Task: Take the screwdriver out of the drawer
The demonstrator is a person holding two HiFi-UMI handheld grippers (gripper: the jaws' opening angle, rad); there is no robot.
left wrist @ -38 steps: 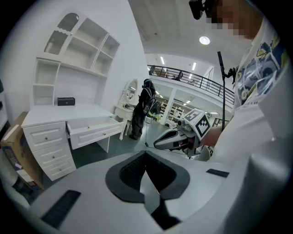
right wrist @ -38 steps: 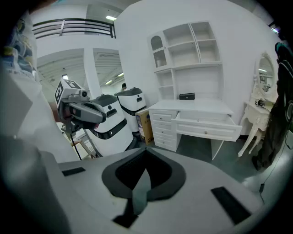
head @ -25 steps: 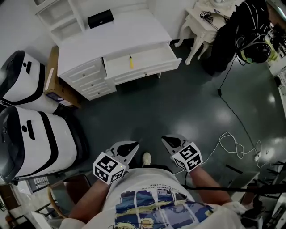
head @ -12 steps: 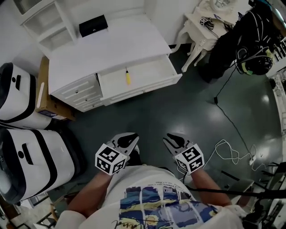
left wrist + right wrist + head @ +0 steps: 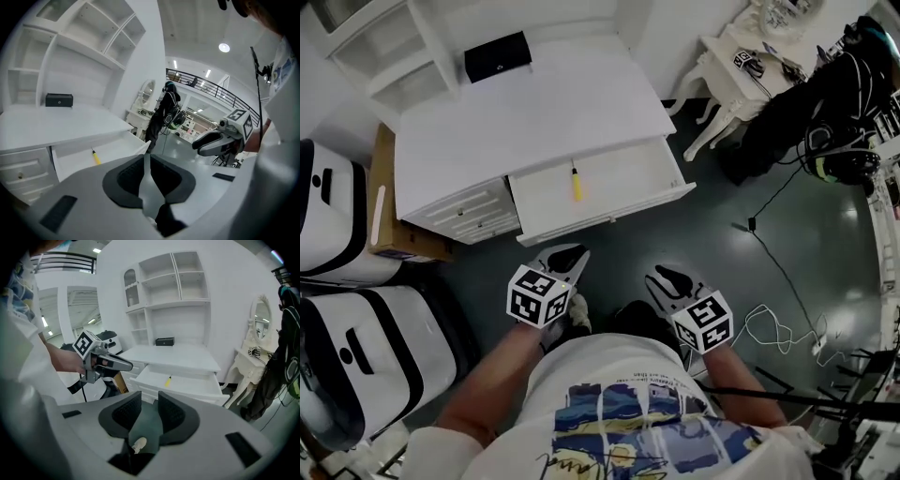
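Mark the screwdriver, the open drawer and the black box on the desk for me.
screwdriver [image 5: 577, 186], head view, on its yellow handle.
drawer [image 5: 630, 176], head view, on its bare floor beside the screwdriver.
black box [image 5: 498, 56], head view, on the middle of its top.

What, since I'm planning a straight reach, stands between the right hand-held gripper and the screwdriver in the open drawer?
Nothing visible. The screwdriver lies alone in the open drawer; only bare floor and the drawer's front wall separate it from the right hand-held gripper, whose jaws have just been opening with nothing between them.
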